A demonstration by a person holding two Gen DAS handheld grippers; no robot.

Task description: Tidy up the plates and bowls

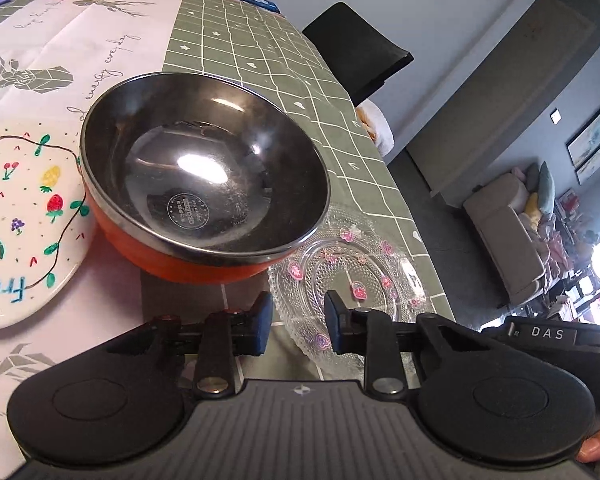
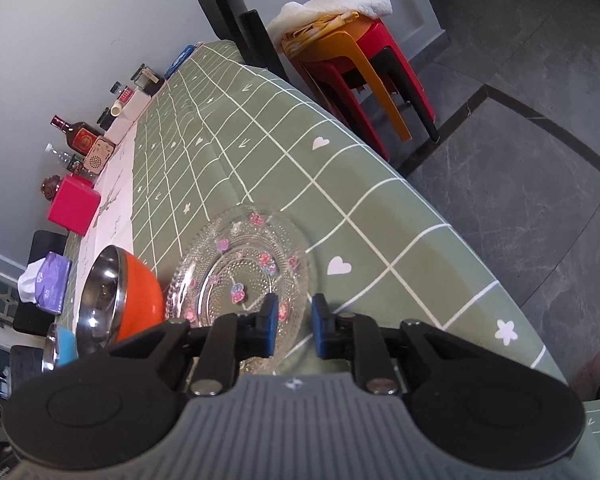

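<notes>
Both grippers (image 1: 298,322) (image 2: 296,330) are hanging slightly open over glass plate (image 2: 240,264), gripping nothing; only left view is showing fruit plate (image 1: 16,220) beside bowl (image 1: 204,176)

Grey-blue walls (image 2: 80,40), grey tiled floor (image 2: 520,200), stacked plastic stools (image 2: 364,64), grey sofa (image 1: 504,236), framed pictures (image 1: 592,136)

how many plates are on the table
2: a clear glass plate near the table edge, right of the orange bowl, and a white painted plate left of the bowl. More may lie out of view.
</notes>
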